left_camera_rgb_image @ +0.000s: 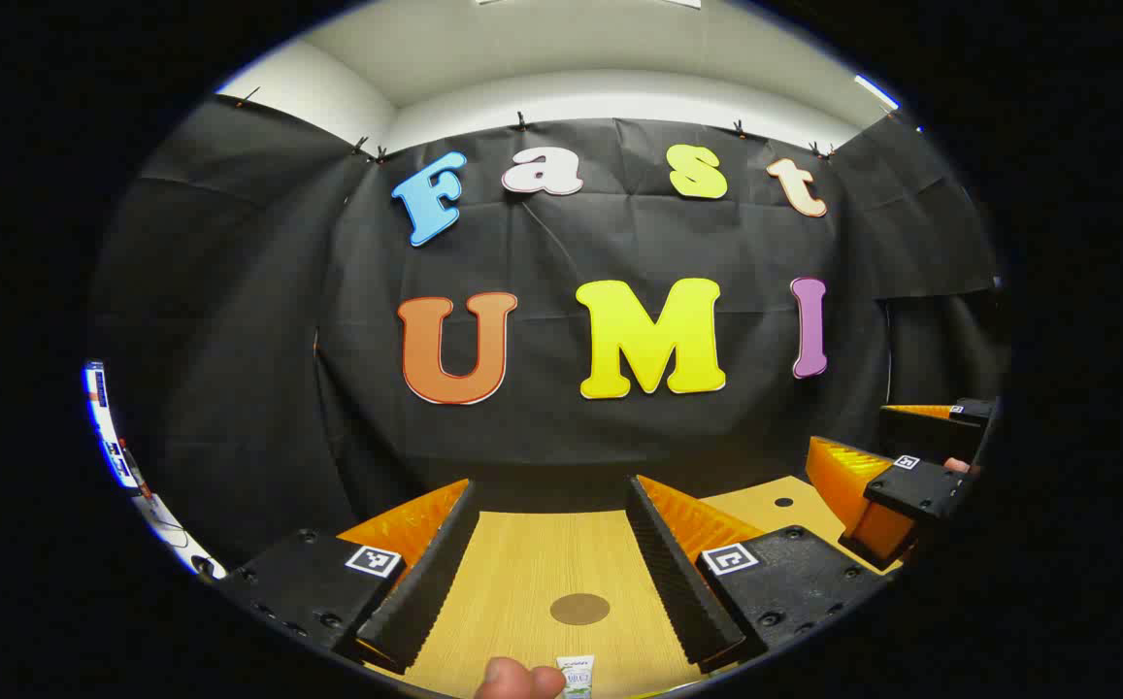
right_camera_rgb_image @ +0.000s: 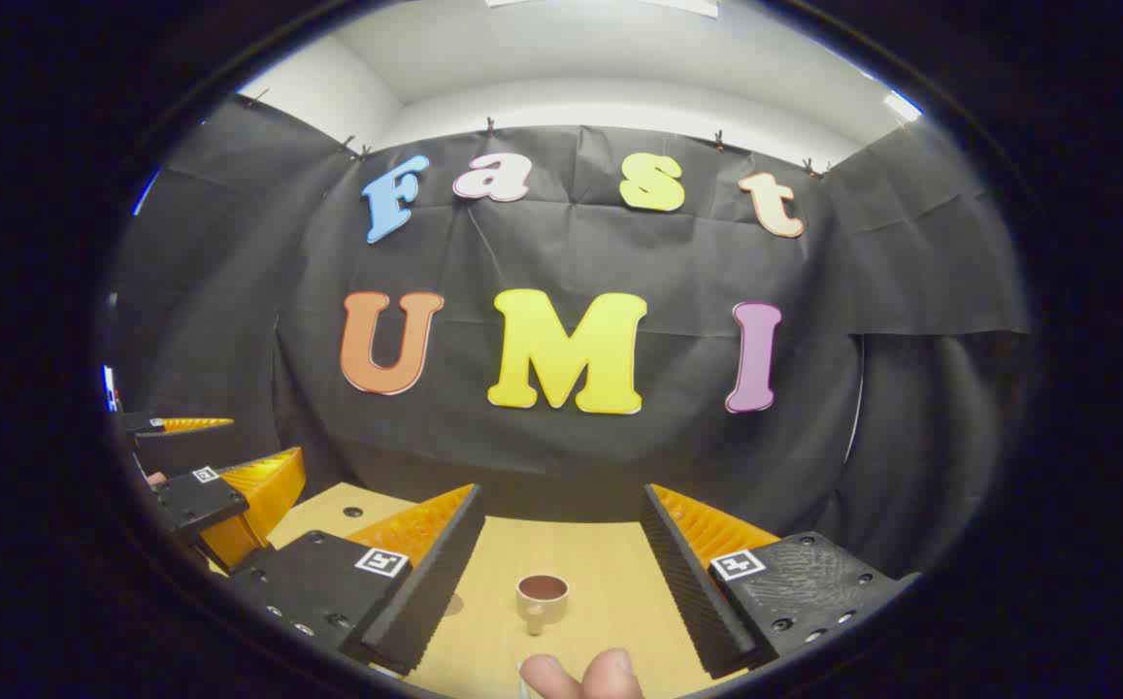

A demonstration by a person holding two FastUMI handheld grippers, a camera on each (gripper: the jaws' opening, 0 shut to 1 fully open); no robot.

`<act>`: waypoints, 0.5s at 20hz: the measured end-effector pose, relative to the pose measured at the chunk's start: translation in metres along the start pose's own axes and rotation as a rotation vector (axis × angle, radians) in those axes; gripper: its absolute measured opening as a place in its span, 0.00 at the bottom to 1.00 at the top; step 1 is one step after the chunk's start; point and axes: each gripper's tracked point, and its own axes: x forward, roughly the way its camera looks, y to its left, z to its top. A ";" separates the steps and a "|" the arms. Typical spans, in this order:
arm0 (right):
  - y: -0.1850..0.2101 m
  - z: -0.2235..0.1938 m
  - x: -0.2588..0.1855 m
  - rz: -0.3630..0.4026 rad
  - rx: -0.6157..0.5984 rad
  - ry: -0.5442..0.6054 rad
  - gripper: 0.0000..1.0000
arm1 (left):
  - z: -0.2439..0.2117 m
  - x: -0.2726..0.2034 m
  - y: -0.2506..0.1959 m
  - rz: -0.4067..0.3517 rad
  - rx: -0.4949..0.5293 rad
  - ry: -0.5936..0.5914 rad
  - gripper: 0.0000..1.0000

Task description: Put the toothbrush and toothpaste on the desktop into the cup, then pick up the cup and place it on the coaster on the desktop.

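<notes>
Both grippers are held level above the wooden desk (left_camera_rgb_image: 522, 563), pointing at the booth's back wall, and neither has anything between its fingers. The left gripper (left_camera_rgb_image: 553, 573) has its fingers spread wide. Between them, on the bare wood toward the near edge, lies the round brown coaster (left_camera_rgb_image: 579, 609), flat and with nothing on it. Right at the near edge a toothpaste tube (left_camera_rgb_image: 578, 674) pokes into sight, with a person's fingertip (left_camera_rgb_image: 514, 679) just beside it; I cannot tell whether the two touch.

The right gripper (right_camera_rgb_image: 561, 573) is likewise spread wide, and the small cup (right_camera_rgb_image: 542, 598) stands upright on the desk between its fingers, near the front edge. Its dark mouth faces up, and I see neither toothbrush nor toothpaste sticking out of it. A person's fingers (right_camera_rgb_image: 585, 675) sit at the near edge below the cup. In each view the other gripper shows off to the side. I cannot make out the toothbrush.

As I judge it, the tube is light, soft and a little slick. It would dent under a hard squeeze, so a gentle hold across its stiffer shoulder near the cap seems safest. The cup looks small, rigid and light, likely smooth-walled. Taking it across the body below the rim should stop it tipping, and with tall things standing inside it would turn top-heavy.
</notes>
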 end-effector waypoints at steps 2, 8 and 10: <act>-0.003 0.004 0.001 -0.002 0.002 -0.007 0.96 | 0.003 0.001 0.001 0.008 0.003 -0.002 0.96; -0.006 0.005 0.003 0.003 0.012 -0.002 0.96 | 0.007 0.001 -0.006 0.003 0.012 -0.008 0.96; -0.011 0.005 0.003 -0.014 0.012 -0.002 0.96 | 0.008 0.001 -0.008 -0.002 0.010 -0.005 0.96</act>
